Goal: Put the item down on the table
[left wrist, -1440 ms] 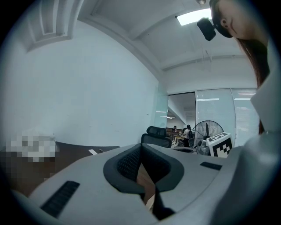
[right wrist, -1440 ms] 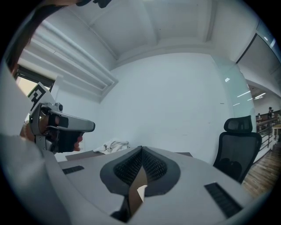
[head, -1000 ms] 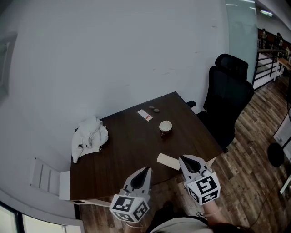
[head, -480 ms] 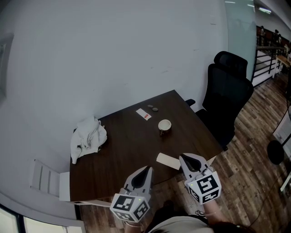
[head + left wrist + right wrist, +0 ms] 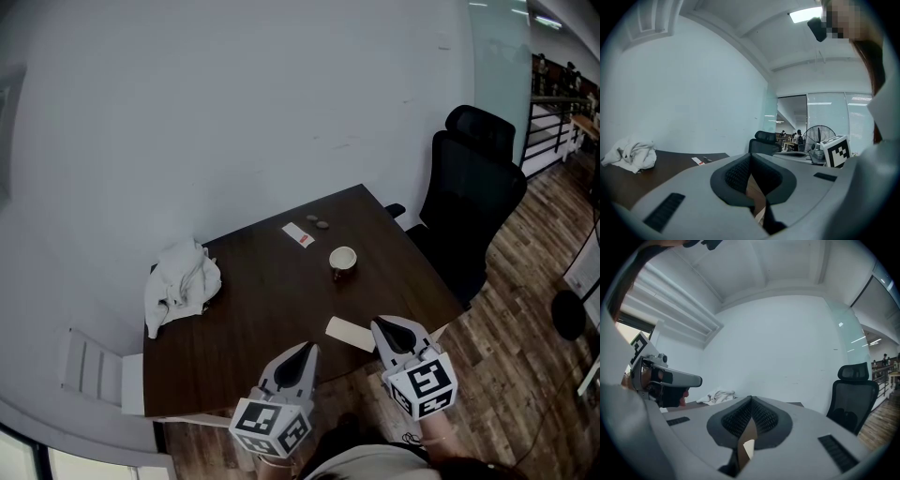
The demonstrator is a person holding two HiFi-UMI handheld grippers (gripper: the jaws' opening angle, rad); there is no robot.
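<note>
The right claw (image 5: 378, 326) is shut tight and has nothing in it. The left claw (image 5: 305, 350) is shut and empty too. Both hang over the near edge of the table (image 5: 272, 309).

The tan card (image 5: 349, 333) looks like the item. It lies flat on the table, just ahead of the right claw's tip and a little to its left. So I think the job is as good as done.

What could go wrong:
- The card sits close to the table edge, right by the right claw. If that claw bumps it while moving off, the card could slide onto the floor
- If the tip is stuck to the card, the card may lift up with it
- The left claw is low and near the edge, so a quick move could knock the table

The cup (image 5: 342, 259) is well ahead of the right claw, so it looks safe. The cloth (image 5: 183, 281) is far ahead and to the left of the left claw.

What is hard to see:
- I cannot tell if the right claw's tip touches the card or only hangs over it
- The card's end by the tip may be hidden under the claw
- In the right gripper view only a pale scrap shows through the gap behind the tips
- Two tiny things far ahead, past a little slip (image 5: 298, 235), are too small to name
</note>
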